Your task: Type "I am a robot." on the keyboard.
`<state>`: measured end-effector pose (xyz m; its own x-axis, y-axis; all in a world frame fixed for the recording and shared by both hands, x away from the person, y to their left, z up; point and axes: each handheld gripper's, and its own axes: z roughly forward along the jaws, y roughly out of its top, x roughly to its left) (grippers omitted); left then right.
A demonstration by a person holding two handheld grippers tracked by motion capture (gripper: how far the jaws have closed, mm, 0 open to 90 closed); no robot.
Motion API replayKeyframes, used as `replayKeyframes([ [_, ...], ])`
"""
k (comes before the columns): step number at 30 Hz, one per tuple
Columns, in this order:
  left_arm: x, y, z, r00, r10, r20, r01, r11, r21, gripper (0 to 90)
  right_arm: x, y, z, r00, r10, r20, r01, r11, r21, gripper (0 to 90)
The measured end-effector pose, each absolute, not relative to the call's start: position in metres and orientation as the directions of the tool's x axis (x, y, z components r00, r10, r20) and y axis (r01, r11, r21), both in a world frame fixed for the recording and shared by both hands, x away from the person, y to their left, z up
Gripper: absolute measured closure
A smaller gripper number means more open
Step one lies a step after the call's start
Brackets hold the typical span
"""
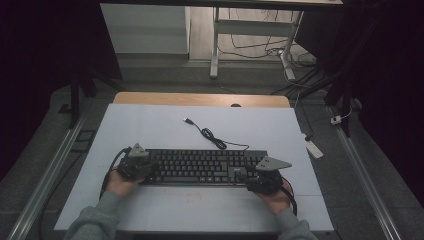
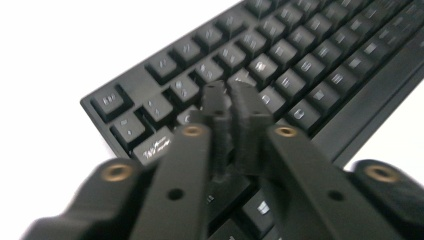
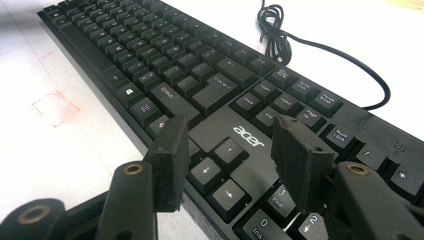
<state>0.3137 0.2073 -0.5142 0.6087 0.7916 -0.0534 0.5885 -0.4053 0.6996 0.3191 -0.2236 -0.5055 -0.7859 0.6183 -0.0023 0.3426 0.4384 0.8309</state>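
Note:
A black keyboard (image 1: 200, 166) lies across the white table, its cable (image 1: 212, 137) coiled behind it and ending in a loose USB plug (image 1: 187, 120). My left gripper (image 1: 134, 162) rests at the keyboard's left end. In the left gripper view its jaws (image 2: 228, 90) stand almost together with nothing between them, tips down on the keys (image 2: 300, 60) near the left edge. My right gripper (image 1: 250, 176) sits at the keyboard's right end. In the right gripper view it (image 3: 230, 127) is open, one finger on each side of the arrow keys (image 3: 225, 170) and the brand label.
The white table top (image 1: 150, 130) has bare room in front of and behind the keyboard, with faint red marks (image 3: 50, 107) near the front. A desk frame (image 1: 215, 45) and floor cables (image 1: 260, 50) lie beyond the far edge. Metal rails (image 1: 365, 170) flank the table.

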Motion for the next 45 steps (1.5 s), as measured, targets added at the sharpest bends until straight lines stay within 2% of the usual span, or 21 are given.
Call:
replayKeyframes([
  [2, 0.31, 0.209, -0.507, 0.611, 0.788, -0.079, 0.565, -0.365, 0.74, 71.9, 0.319, -0.224, -0.505, -0.786, 0.619, -0.001, 0.343, 0.437, 0.831, 49.4],
  [7, 0.308, 0.211, -0.501, 0.611, 0.784, -0.108, 0.554, -0.326, 0.766, 47.3, 0.319, -0.224, -0.505, -0.787, 0.617, -0.002, 0.341, 0.436, 0.833, 49.4],
  [12, 0.308, 0.212, -0.5, 0.615, 0.777, -0.135, 0.566, -0.316, 0.761, 37.9, 0.318, -0.222, -0.505, -0.789, 0.615, 0.0, 0.338, 0.432, 0.836, 49.4],
  [26, 0.309, 0.209, -0.501, 0.626, 0.768, -0.134, 0.568, -0.332, 0.753, 33.3, 0.32, -0.207, -0.501, -0.807, 0.59, 0.015, 0.321, 0.417, 0.851, 49.7],
  [32, 0.308, 0.207, -0.502, 0.628, 0.767, -0.13, 0.57, -0.341, 0.747, 33.3, 0.321, -0.192, -0.496, -0.817, 0.577, -0.001, 0.303, 0.431, 0.85, 53.3],
  [41, 0.308, 0.208, -0.502, 0.631, 0.765, -0.13, 0.57, -0.342, 0.747, 33.2, 0.324, -0.171, -0.494, -0.839, 0.545, -0.006, 0.288, 0.453, 0.844, 65.8],
  [44, 0.308, 0.207, -0.502, 0.631, 0.765, -0.13, 0.57, -0.343, 0.747, 33.3, 0.325, -0.165, -0.494, -0.854, 0.52, 0.003, 0.283, 0.461, 0.841, 73.8],
  [45, 0.308, 0.207, -0.502, 0.63, 0.766, -0.129, 0.57, -0.343, 0.746, 33.3, 0.326, -0.161, -0.495, -0.864, 0.503, 0.002, 0.278, 0.473, 0.836, 80.5],
])
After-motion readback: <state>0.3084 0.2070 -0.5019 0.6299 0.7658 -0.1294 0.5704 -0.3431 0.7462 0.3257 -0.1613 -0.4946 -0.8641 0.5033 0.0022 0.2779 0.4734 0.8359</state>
